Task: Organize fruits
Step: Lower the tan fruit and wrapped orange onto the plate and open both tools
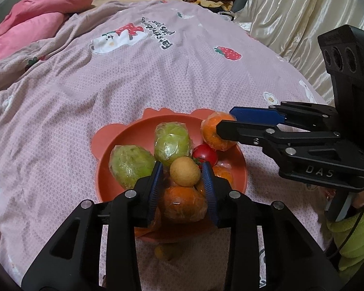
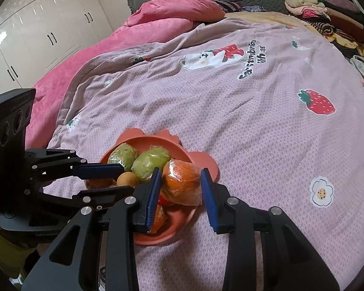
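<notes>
A terracotta bowl (image 1: 109, 167) (image 2: 206, 167) on the bed holds two plastic-wrapped green fruits (image 1: 131, 167) (image 1: 172, 143), a red tomato (image 1: 205, 155) and wrapped oranges (image 1: 184, 203). My left gripper (image 1: 182, 165) (image 2: 126, 179) hangs over the bowl, open. A small tan round fruit (image 1: 185, 171) (image 2: 128, 180) rests on the pile between its pads, with a gap at the left pad. My right gripper (image 2: 181, 171) (image 1: 225, 121) is shut on a wrapped orange (image 2: 182, 181) (image 1: 213, 131) above the bowl's right rim.
The bowl stands on a pink strawberry-print bedspread (image 1: 182, 72). A small yellowish fruit (image 1: 163, 252) lies on the spread just in front of the bowl. A pink quilt (image 2: 157, 19) and folded clothes (image 2: 327, 12) sit at the far end. A cream curtain (image 1: 291, 24) hangs on the right.
</notes>
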A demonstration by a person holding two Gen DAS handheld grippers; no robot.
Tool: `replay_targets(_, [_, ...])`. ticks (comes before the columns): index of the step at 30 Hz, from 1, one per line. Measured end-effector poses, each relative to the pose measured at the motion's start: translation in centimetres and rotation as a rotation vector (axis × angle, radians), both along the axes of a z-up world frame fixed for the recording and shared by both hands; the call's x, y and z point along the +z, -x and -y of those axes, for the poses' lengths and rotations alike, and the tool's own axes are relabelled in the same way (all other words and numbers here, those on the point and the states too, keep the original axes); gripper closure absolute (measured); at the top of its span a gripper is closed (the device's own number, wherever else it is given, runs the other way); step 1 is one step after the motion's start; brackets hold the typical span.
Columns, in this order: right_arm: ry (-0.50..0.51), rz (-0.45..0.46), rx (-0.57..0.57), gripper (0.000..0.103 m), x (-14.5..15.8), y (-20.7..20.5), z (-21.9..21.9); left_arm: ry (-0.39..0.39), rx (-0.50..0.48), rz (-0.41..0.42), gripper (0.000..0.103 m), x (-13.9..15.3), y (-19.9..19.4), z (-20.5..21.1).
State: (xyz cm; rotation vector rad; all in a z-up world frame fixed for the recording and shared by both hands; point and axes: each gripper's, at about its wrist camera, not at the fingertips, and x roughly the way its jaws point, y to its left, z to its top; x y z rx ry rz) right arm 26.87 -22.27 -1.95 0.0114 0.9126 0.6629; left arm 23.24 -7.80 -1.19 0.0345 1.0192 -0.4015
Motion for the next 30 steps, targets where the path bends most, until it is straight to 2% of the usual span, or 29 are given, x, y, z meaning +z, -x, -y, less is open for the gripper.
replay_targets(11, [0.001, 0.002, -0.017, 0.068, 0.2, -0.1, 0.1, 0.002, 0.008, 0.013, 0.071, 0.5, 0.3, -0.3])
replay_targets(21, [0.01, 0.026, -0.04, 0.058, 1.1, 0.5, 1.2, -0.002, 0.007, 0.024, 0.071, 1.1, 0.6, -0.3])
replay_targets(24, [0.012, 0.032, -0.047, 0.056, 1.3, 0.7, 1.4, -0.003, 0.004, 0.032, 0.066, 1.4, 0.7, -0.3])
replay_targets(30, [0.006, 0.037, -0.064, 0.044, 1.7, 1.1, 1.8, -0.001, 0.01, 0.047, 0.063, 2.1, 1.0, -0.6])
